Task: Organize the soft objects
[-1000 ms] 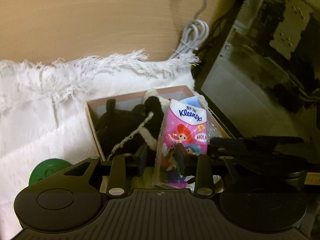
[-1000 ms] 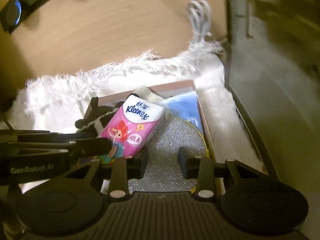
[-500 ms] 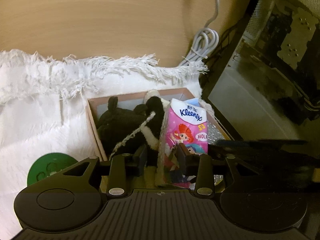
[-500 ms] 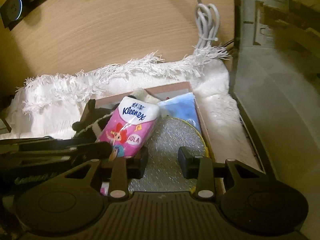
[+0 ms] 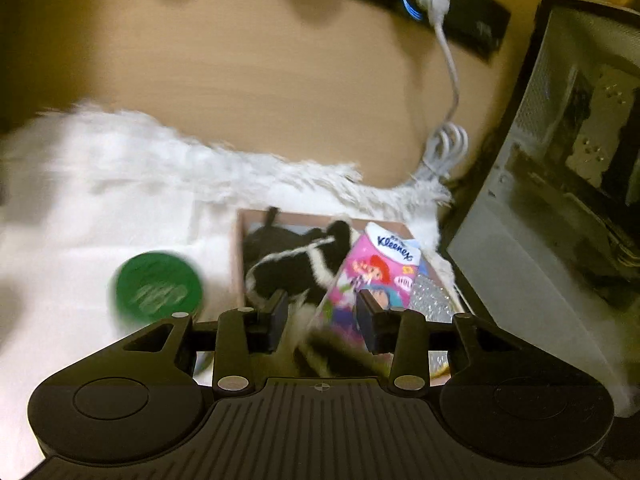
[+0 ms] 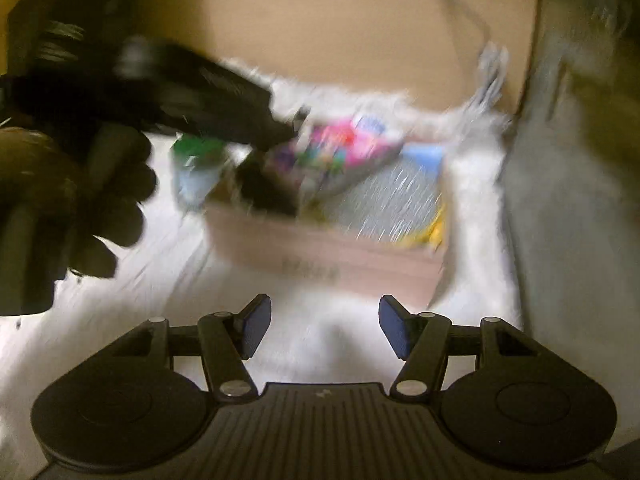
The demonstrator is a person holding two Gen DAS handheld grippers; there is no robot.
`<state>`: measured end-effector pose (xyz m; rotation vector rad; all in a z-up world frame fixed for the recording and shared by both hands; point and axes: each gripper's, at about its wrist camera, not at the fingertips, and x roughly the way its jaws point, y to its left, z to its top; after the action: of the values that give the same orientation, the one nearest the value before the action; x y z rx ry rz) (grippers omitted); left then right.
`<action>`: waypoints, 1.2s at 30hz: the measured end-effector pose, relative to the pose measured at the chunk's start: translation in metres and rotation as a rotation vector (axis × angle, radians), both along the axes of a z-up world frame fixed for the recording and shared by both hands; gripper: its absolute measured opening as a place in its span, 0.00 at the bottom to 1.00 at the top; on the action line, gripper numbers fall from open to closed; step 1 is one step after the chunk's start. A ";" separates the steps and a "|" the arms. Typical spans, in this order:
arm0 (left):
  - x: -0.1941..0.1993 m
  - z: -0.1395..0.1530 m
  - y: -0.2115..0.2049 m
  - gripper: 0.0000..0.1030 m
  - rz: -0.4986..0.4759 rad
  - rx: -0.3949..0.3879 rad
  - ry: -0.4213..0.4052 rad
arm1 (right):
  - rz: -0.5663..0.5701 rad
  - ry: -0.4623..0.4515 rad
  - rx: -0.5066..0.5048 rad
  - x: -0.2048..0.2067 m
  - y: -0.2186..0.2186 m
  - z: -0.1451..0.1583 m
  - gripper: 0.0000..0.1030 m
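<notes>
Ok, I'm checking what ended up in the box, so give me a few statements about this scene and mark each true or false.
1. The pink tissue pack leans inside the cardboard box. True.
2. The green lid lies inside the box. False: it lies on the white fluffy rug, beside the box.
3. The right gripper is clamped on the tissue pack. False: its jaws stand open over bare rug, nothing between them.
4. A black and white plush toy sits in the box beside the tissue pack. True.
5. A white cable lies coiled beyond the rug's fringe. True.
</notes>
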<state>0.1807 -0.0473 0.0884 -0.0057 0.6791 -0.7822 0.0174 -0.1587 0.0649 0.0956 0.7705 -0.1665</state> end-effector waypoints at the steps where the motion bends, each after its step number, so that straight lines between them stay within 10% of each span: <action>1: -0.016 0.001 0.009 0.40 0.043 0.002 -0.036 | 0.033 0.006 0.016 -0.004 -0.003 -0.005 0.59; 14: -0.168 -0.073 0.083 0.40 0.591 0.143 0.011 | 0.308 0.077 0.055 0.010 0.005 -0.046 0.64; 21: -0.186 -0.089 0.061 0.42 0.645 0.234 -0.030 | 0.304 0.056 -0.090 0.011 0.012 -0.057 1.00; 36: -0.194 -0.091 0.045 0.42 0.701 0.281 -0.030 | 0.315 -0.067 -0.022 -0.005 -0.011 -0.068 1.00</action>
<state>-0.0137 -0.0028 -0.0022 0.0222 0.6921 -0.0112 0.0124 -0.1699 -0.0035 -0.0413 0.7068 0.1266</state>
